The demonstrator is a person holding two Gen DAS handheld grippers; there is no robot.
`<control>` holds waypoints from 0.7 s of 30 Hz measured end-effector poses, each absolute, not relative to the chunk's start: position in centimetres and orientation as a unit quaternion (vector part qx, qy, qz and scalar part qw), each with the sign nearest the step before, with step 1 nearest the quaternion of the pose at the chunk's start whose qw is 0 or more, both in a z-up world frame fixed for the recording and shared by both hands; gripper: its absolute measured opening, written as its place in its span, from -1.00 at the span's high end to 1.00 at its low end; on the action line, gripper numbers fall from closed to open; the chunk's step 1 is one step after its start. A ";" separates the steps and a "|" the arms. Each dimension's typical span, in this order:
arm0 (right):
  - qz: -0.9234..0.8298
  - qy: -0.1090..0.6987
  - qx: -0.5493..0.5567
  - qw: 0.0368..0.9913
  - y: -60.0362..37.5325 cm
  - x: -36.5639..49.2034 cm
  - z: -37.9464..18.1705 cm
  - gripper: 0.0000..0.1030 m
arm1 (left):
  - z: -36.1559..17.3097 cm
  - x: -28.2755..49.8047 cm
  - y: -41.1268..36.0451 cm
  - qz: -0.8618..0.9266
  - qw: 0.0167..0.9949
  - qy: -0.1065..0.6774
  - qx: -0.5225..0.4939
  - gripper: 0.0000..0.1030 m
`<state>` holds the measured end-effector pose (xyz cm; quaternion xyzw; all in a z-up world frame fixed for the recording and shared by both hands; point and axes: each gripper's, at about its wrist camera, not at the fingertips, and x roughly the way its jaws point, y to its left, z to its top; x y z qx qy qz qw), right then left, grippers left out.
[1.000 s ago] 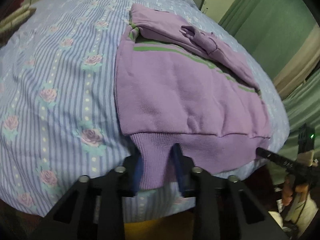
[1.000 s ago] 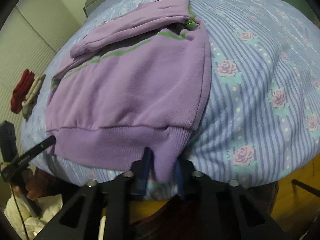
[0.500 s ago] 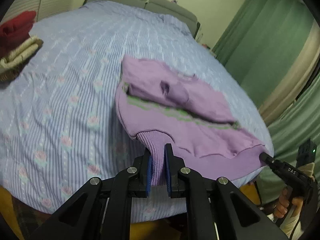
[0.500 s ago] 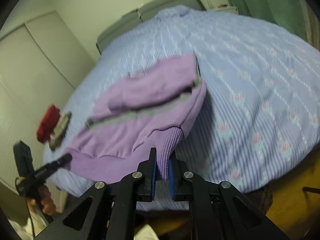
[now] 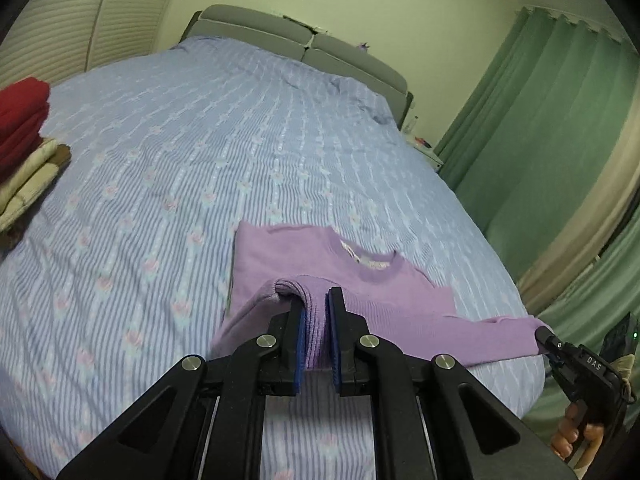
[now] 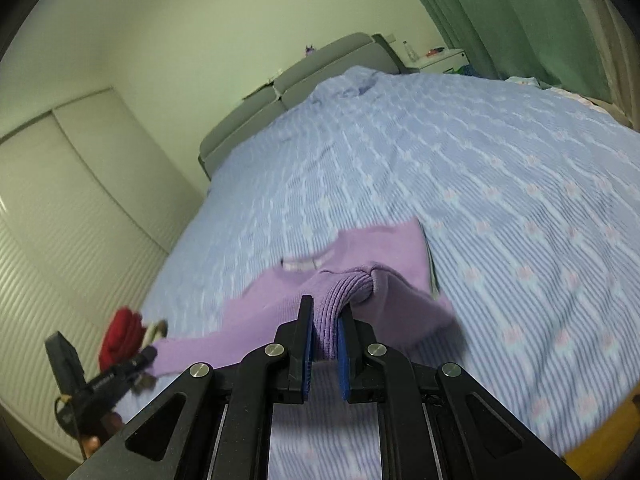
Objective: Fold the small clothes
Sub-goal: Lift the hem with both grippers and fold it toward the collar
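Observation:
A small purple sweater (image 5: 384,292) lies on the blue striped bedsheet (image 5: 192,168), its neck end flat and its ribbed hem lifted. My left gripper (image 5: 316,300) is shut on the hem's left corner. My right gripper (image 6: 326,308) is shut on the hem's right corner (image 6: 344,284). Both hold the hem above the sweater's body, stretched between them. The right gripper also shows in the left wrist view (image 5: 548,338), the left one in the right wrist view (image 6: 146,356).
A stack of folded clothes, red on top (image 5: 20,120), sits at the bed's left edge; it also shows in the right wrist view (image 6: 120,332). A grey headboard (image 5: 300,40) is at the far end. Green curtains (image 5: 540,140) hang to the right.
Both grippers closed on the hem's corners, then lifted it off the bed's near edge and carried it forward over the sweater's body toward the neck.

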<state>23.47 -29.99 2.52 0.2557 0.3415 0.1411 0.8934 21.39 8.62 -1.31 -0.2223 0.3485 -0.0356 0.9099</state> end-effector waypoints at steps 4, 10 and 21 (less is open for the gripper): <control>0.126 0.348 0.270 0.889 -30.0 27.5 1.9 0.78 | -1.8 24.8 9.0 -0.028 0.905 0.356 -0.230 0.81; 0.099 0.376 0.282 0.877 -29.8 33.5 -0.3 0.79 | -4.0 30.6 9.2 -0.006 0.891 0.393 -0.229 0.83; 0.070 0.429 0.265 0.861 -28.6 41.1 -5.3 0.79 | -9.8 36.5 10.0 0.009 0.866 0.441 -0.234 0.83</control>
